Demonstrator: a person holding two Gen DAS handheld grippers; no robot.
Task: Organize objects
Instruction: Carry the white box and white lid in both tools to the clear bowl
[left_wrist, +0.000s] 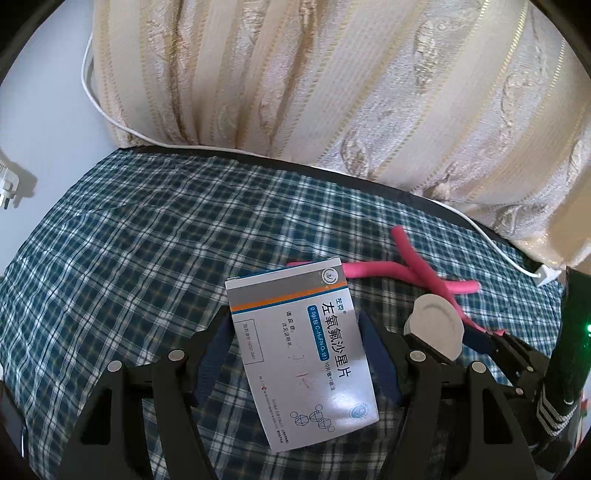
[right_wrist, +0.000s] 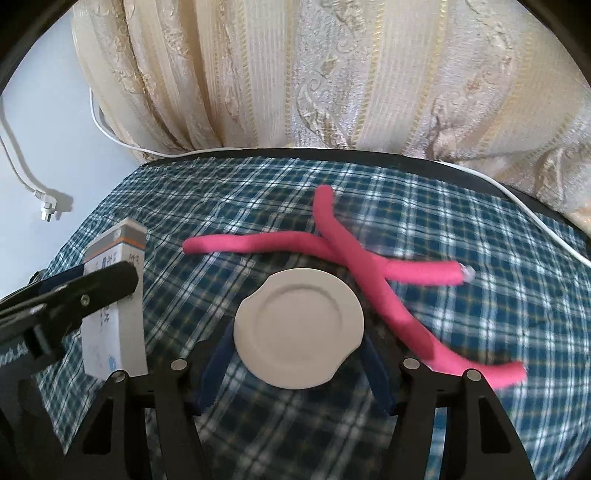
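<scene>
Left gripper (left_wrist: 297, 354): clamped on medicine box (left_wrist: 301, 354), kept level.
Right gripper (right_wrist: 299, 343): pinching white lid (right_wrist: 299, 328); clear of pink rods (right_wrist: 369, 269).

Left claw (left_wrist: 297, 354) grips medicine box (left_wrist: 301, 354) (pink rods (left_wrist: 388, 271) beyond).

Box (left_wrist: 301, 352) sat between left gripper (left_wrist: 295, 354) fingers, above tabletop (left_wrist: 129, 240). Lid (right_wrist: 299, 328) right of box, in right gripper (right_wrist: 299, 354). 2 crossed foam rods (right_wrist: 354, 258) behind lid; curtain (left_wrist: 332, 81) beyond tabletop.
</scene>
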